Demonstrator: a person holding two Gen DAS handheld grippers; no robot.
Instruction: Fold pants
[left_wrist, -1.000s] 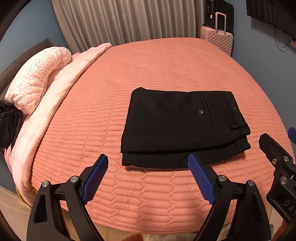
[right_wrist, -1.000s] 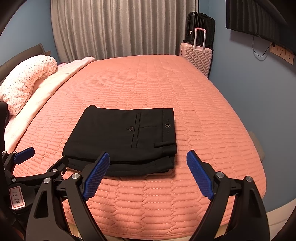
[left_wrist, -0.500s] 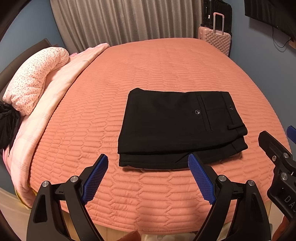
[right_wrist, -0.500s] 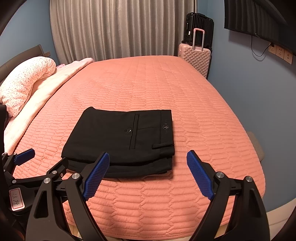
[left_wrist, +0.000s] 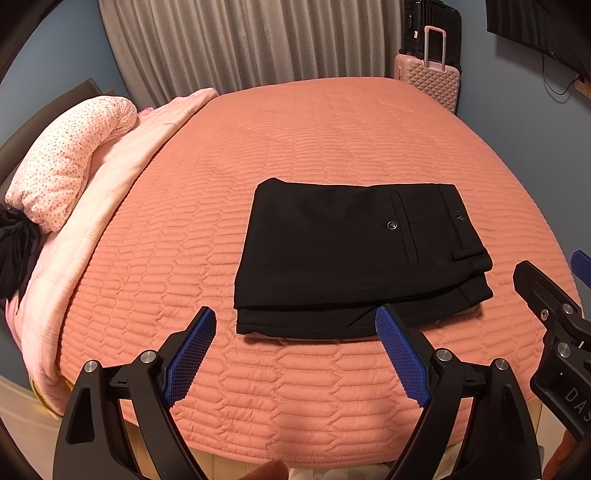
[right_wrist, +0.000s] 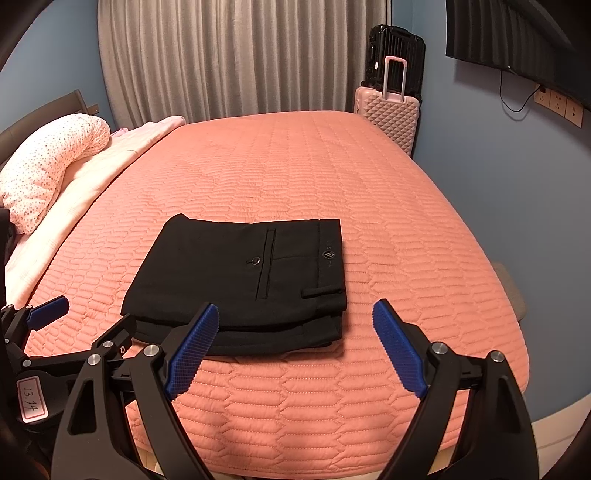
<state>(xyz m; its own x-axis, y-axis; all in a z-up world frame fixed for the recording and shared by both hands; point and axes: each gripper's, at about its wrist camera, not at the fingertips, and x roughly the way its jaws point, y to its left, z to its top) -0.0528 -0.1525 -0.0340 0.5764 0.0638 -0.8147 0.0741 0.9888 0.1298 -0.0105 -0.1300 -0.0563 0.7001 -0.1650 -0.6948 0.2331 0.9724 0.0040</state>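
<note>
My jaws are spread wide on both sides and hold nothing: the left gripper (left_wrist: 295, 354) and the right gripper (right_wrist: 295, 350) both hang just off the near edge of the bed (left_wrist: 332, 140), pointing down at it. The pants (left_wrist: 354, 251) lie on the salmon quilted cover, near that edge, as a compact black rectangle of stacked layers, back pocket and belt loop uppermost, waistband toward my right. To my eye the folding looks done or all but done, so the risks are mostly of my own making. The lower layers stick out a little past the top one along the near edge; if I dip in to tidy that and catch only one layer, I would likely drag the stack askew or peel it open. Nudging with one side alone could slew the bundle on the slick cover, and it sits close enough to the edge that a careless pull toward me might tip it off. As for writing, the waistband carries a small triangular emblem (right_wrist: 328, 254) with faint letters I cannot read; a white tag (right_wrist: 31, 400) on my left gripper reads "13 14" by hand; my right gripper's body shows "DAS" (left_wrist: 578, 400), cut off by the frame.
</note>
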